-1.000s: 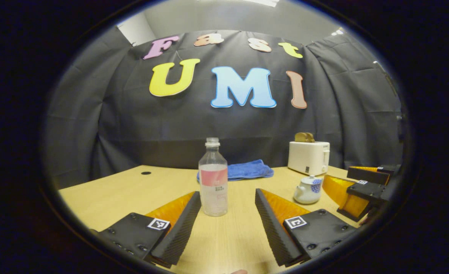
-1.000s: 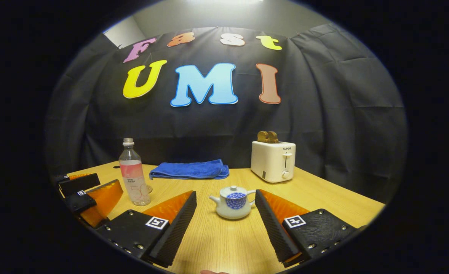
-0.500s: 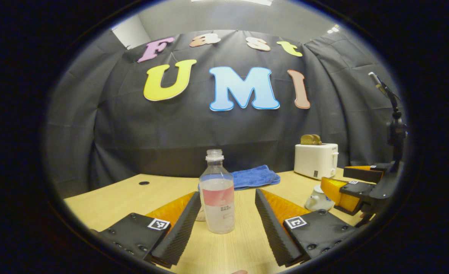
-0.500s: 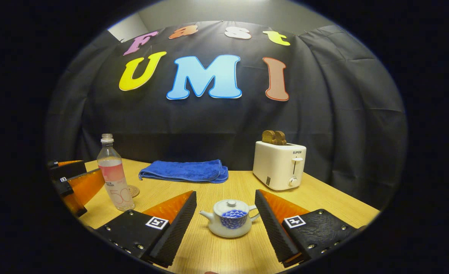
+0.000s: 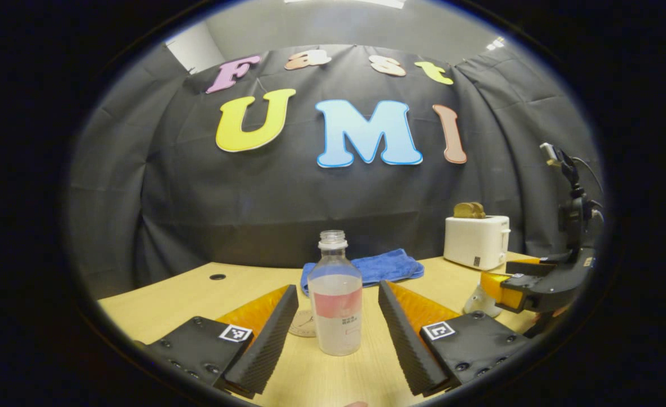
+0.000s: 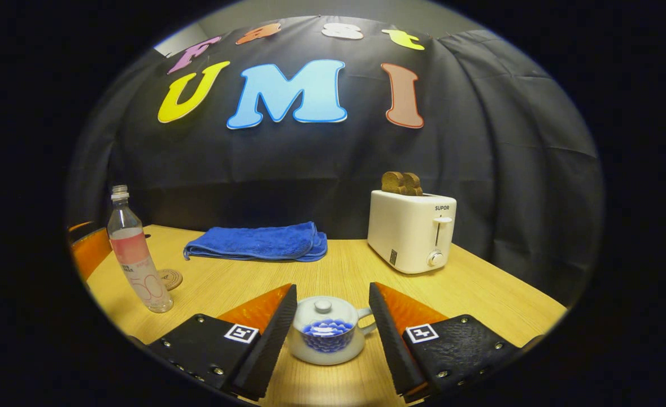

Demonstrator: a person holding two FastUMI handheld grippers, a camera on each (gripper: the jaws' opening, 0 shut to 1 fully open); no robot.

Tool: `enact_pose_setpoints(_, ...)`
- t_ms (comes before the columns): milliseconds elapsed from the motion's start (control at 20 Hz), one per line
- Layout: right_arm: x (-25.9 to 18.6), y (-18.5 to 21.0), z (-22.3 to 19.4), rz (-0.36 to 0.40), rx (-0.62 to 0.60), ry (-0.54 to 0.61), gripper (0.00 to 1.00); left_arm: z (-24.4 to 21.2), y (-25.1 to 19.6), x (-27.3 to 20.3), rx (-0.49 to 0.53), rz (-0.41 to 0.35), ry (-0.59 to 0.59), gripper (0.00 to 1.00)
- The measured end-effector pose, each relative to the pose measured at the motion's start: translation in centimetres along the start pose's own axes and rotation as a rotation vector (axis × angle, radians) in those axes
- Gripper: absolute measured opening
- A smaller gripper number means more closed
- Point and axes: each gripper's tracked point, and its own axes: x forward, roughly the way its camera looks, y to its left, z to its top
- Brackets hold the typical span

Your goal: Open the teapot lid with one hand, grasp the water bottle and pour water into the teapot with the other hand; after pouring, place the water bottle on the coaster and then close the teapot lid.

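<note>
A clear water bottle (image 5: 337,299) with a pink label and no cap stands upright on the wooden table (image 5: 186,294), between the fingers of my open left gripper (image 5: 338,305) without touching them. A round coaster (image 5: 303,323) lies just behind it to the left. The bottle (image 6: 136,257) and coaster (image 6: 170,278) also show at the left of the right gripper view. A small white teapot (image 6: 327,330) with a blue pattern and its lid (image 6: 322,308) on sits between the fingers of my open right gripper (image 6: 333,311). The right gripper (image 5: 527,282) shows at the far right, hiding part of the teapot (image 5: 477,302).
A folded blue towel (image 6: 259,242) lies at the back of the table. A white toaster (image 6: 412,229) with two slices of toast stands at the back right. The black cloth wall closes the table's far side. A dark hole (image 5: 217,277) marks the table's far left.
Both grippers moved forward. The bottle now stands between the left fingers, and the teapot now sits between the right fingers. Both stay open.
</note>
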Motion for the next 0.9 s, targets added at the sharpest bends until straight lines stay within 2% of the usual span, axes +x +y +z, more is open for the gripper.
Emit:
enact_pose_setpoints(150,0.6,0.4,0.2,0.0,-0.011,-0.005,0.55,-0.1,0.0,-0.1,-0.004,-0.002,0.004,0.99)
enact_pose_setpoints(250,1.1,0.5,0.0,-0.001,-0.012,0.0,0.53,0.0,0.1,-0.2,0.0,0.002,0.005,0.99)
enact_pose_setpoints(350,1.2,0.3,0.3,-0.016,-0.008,-0.003,0.14,-0.1,0.2,-0.3,0.0,0.002,0.008,0.99)
enact_pose_setpoints(500,1.4,0.9,0.5,0.015,-0.025,-0.025,0.14,0.0,0.2,-0.3,-0.006,0.002,0.01,0.99)
enact_pose_setpoints(550,0.6,0.4,-1.2,-0.009,-0.028,-0.014,0.14,-0.2,0.0,-0.3,-0.006,-0.001,0.011,0.99)
enact_pose_setpoints(600,0.6,0.5,0.3,-0.006,-0.023,-0.007,0.04,-0.3,-0.2,-0.1,-0.003,-0.004,0.015,0.99)
enact_pose_setpoints(900,0.7,0.8,0.5,0.012,-0.026,-0.017,0.04,-0.4,0.1,0.3,0.009,0.009,0.011,0.99)
